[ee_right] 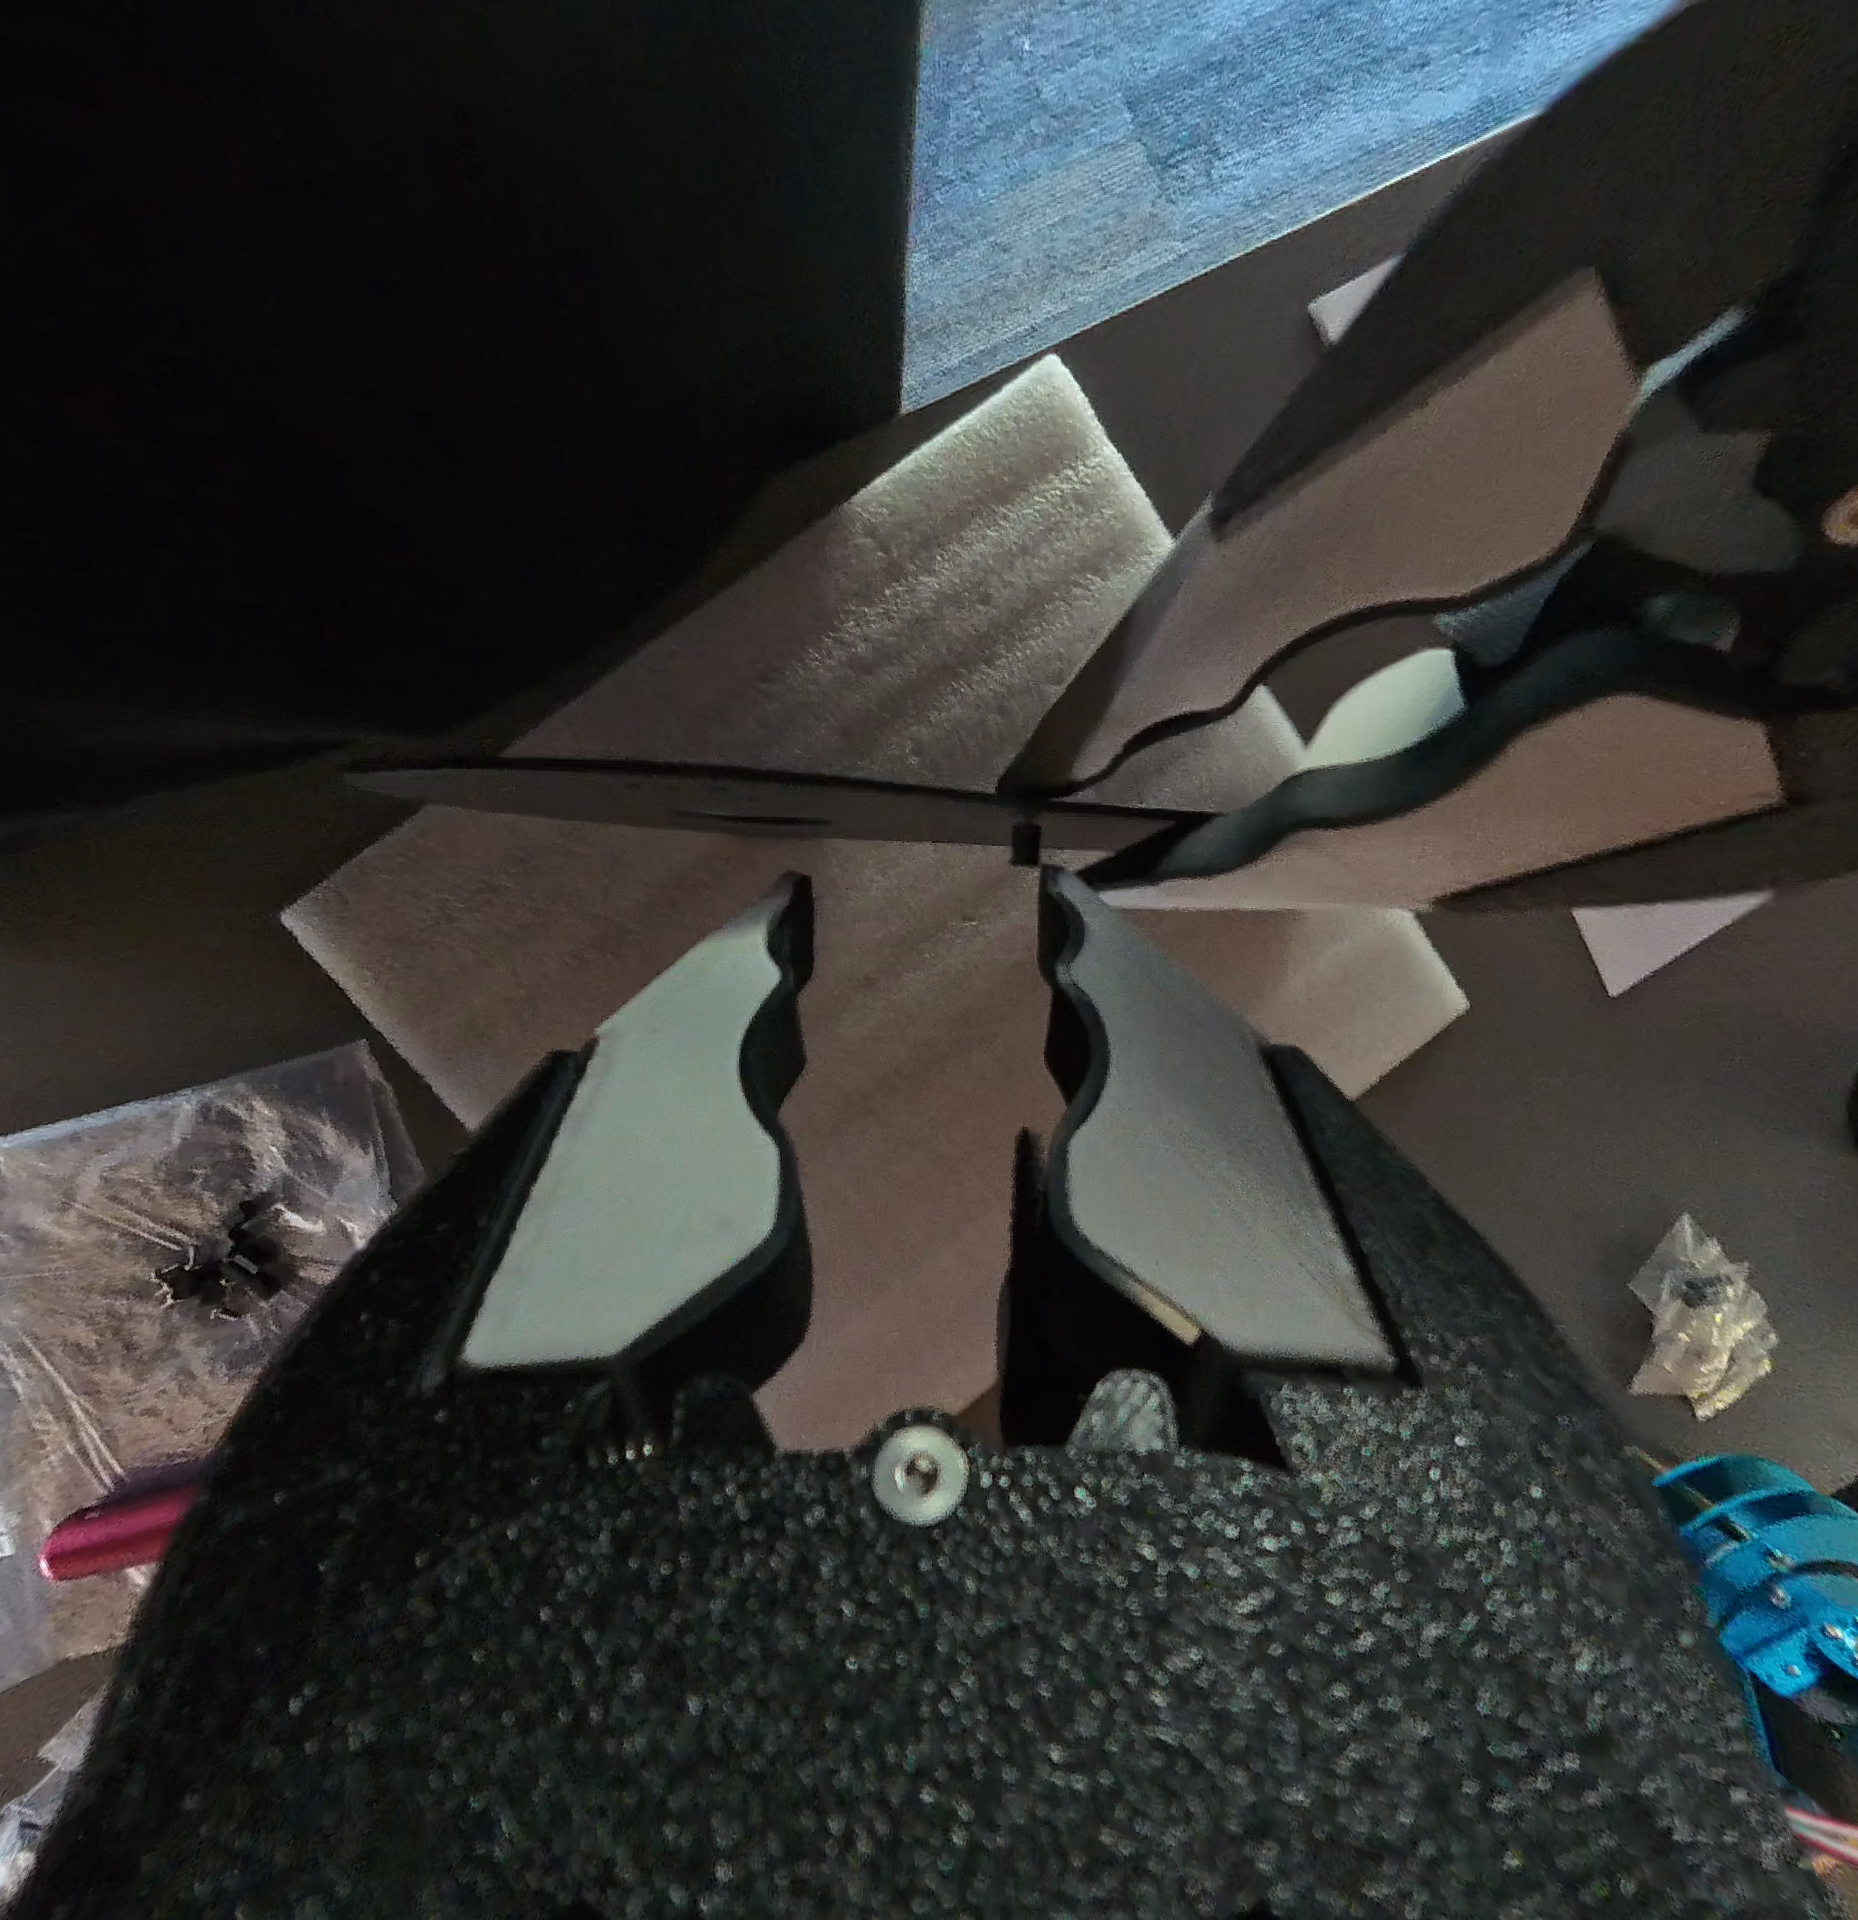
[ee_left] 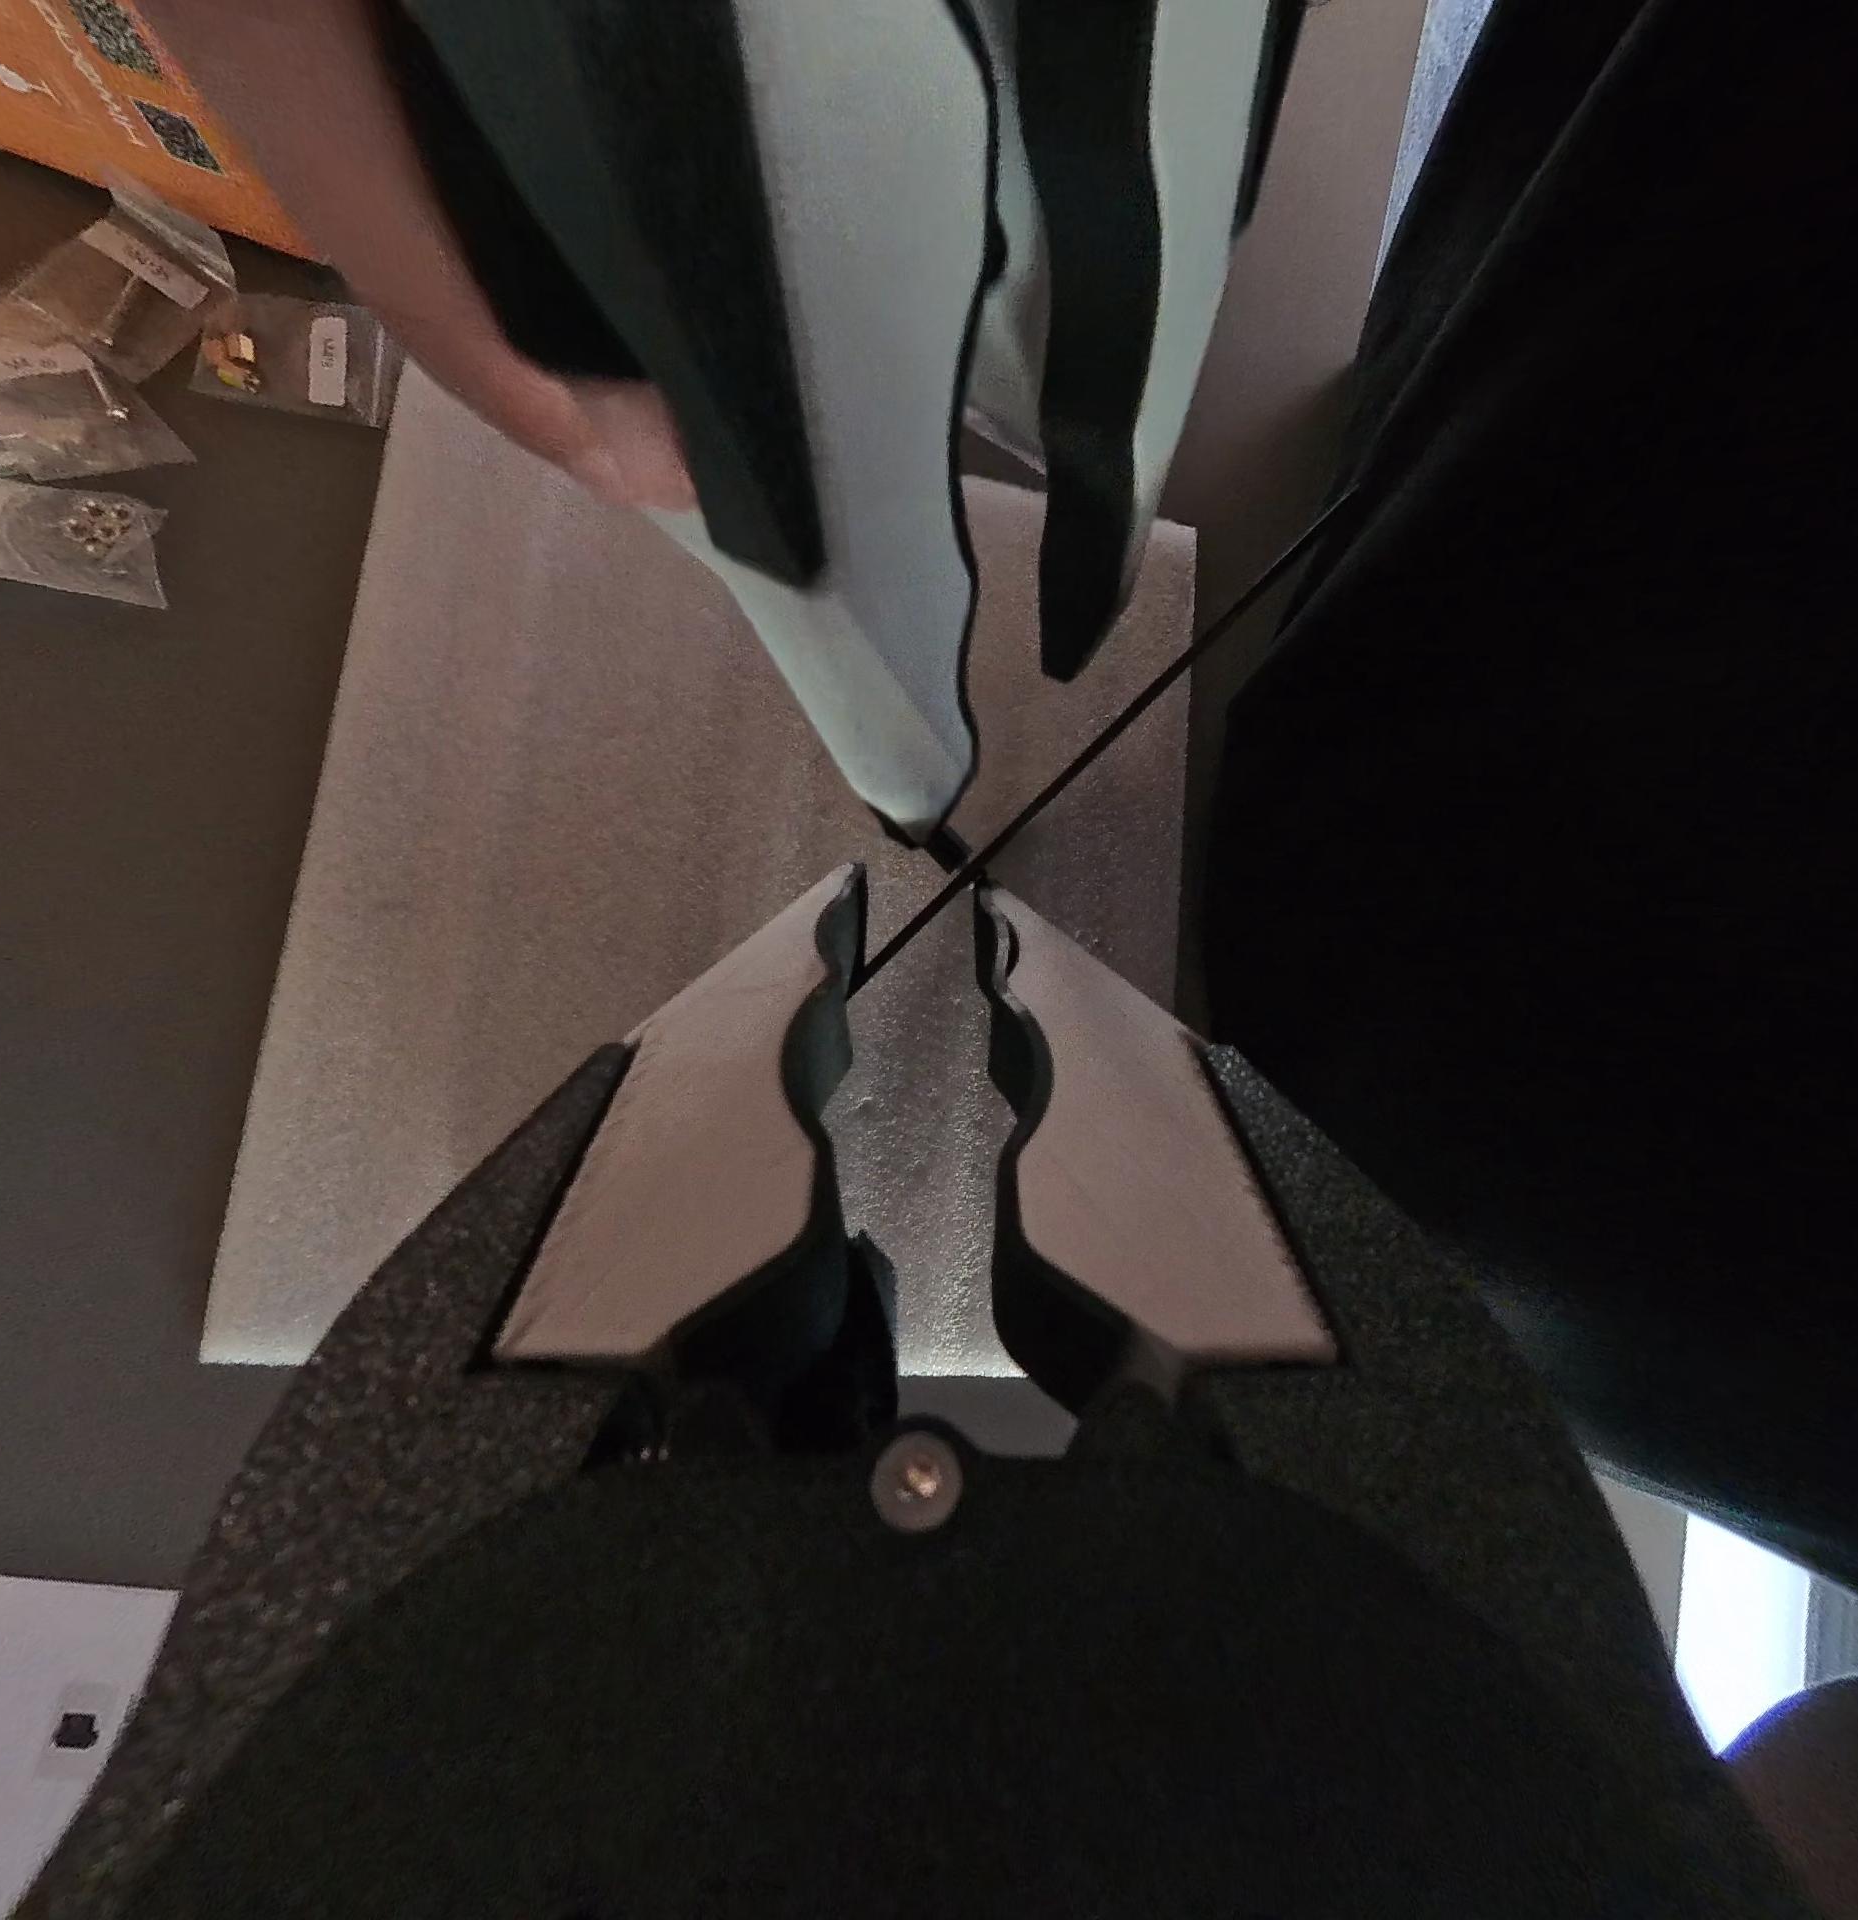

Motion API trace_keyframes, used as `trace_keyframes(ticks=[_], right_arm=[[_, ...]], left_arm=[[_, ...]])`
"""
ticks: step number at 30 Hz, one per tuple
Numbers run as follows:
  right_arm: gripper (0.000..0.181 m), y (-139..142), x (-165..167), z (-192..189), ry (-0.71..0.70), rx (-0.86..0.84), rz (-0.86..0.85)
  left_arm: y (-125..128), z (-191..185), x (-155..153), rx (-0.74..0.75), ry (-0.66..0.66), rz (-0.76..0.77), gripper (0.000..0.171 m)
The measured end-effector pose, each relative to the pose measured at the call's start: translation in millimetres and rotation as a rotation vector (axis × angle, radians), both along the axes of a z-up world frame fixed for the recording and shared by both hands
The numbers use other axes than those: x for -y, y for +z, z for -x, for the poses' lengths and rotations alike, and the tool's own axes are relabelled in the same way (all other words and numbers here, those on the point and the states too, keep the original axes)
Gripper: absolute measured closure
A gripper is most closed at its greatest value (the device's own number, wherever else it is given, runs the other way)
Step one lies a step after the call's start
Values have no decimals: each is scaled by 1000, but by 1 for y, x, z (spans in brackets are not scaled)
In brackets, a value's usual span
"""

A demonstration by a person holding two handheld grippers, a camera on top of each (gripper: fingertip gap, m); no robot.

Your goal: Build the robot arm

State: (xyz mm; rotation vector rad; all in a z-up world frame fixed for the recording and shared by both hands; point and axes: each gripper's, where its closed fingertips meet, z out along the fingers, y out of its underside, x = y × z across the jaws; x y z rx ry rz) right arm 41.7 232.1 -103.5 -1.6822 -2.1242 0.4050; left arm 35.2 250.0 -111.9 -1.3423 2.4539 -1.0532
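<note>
A thin black strip (ee_left: 1143,696), tapered at one end like a cable tie, hangs over a grey foam sheet (ee_left: 551,831). My left gripper (ee_left: 922,883) is shut on it near one end, with the strip slanting across its narrow gap. In the right wrist view the strip (ee_right: 644,800) runs level out of the left gripper (ee_right: 1060,831). A small black block (ee_right: 1024,842) sits on the strip by those fingertips. My right gripper (ee_right: 925,883) is open and empty just below the strip. One of its fingers (ee_left: 883,707) reaches down to the block (ee_left: 946,847).
The foam sheet (ee_right: 904,582) lies on a dark table (ee_left: 125,831). Bags of small parts (ee_left: 73,520) and an orange box (ee_left: 125,94) lie far left. A clear bag (ee_right: 156,1247), a pink handle (ee_right: 114,1527), a blue metal part (ee_right: 1787,1590) and dark clothing (ee_left: 1579,727) are close by.
</note>
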Motion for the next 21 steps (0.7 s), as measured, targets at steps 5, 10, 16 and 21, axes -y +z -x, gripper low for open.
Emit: trace_keyframes(ticks=[5, 10, 16, 21], right_arm=[[133, -14, -1, 0, -1, 39, -2], [135, -3, 2, 3, -5, 7, 11], [133, -5, -3, 0, -22, 13, -5], [126, -11, 5, 4, 7, 25, 9]], left_arm=[[0, 0, 0, 1, 2, -1, 151], [0, 0, 0, 3, 3, 0, 152], [0, -2, 0, 6, 3, 0, 151], [0, -2, 0, 9, -1, 1, 151]])
